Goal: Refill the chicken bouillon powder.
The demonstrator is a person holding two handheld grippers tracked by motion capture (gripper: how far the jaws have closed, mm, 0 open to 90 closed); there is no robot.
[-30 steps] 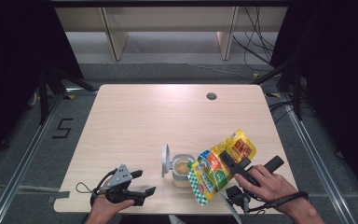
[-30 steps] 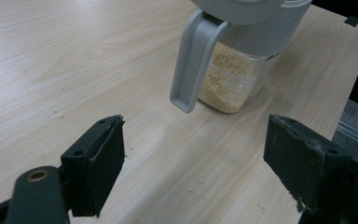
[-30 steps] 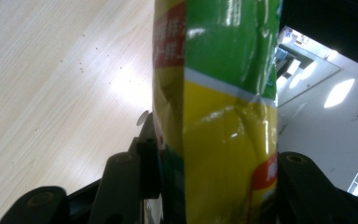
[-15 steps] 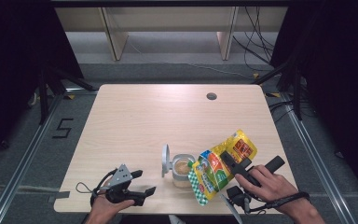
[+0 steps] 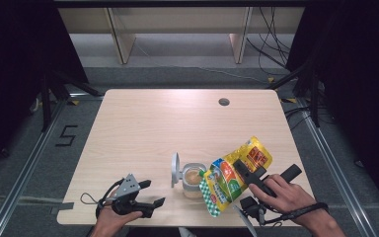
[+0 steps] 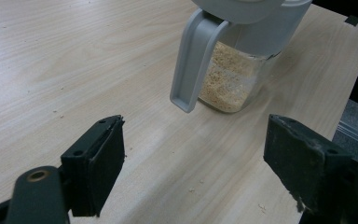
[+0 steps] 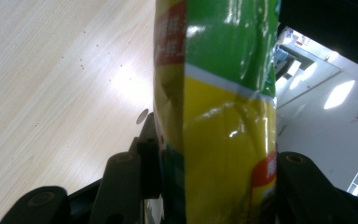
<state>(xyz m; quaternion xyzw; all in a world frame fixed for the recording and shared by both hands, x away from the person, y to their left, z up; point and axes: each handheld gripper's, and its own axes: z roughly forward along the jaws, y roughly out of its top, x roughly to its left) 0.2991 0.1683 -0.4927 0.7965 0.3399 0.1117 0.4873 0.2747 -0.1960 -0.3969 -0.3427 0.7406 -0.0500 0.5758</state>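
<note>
Yellow-green crinkly plastic pouch [image 5: 233,177] clamped mid-body in my right gripper [image 5: 243,171], tipped mouth-down over clear jar with grey flip lid [image 5: 193,176], near table front edge. Soft, slick, light film; I'd keep grip mid-body, else it slips. Left gripper [image 6: 193,154] wide open, holding nothing, facing jar.

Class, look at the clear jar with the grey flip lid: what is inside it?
The jar holds pale, crumbly granules filling its lower part; a few crumbs lie on the table. Its grey handle-like lid covers part of the contents, and the tilted packet hides the jar's right side from above.
</note>
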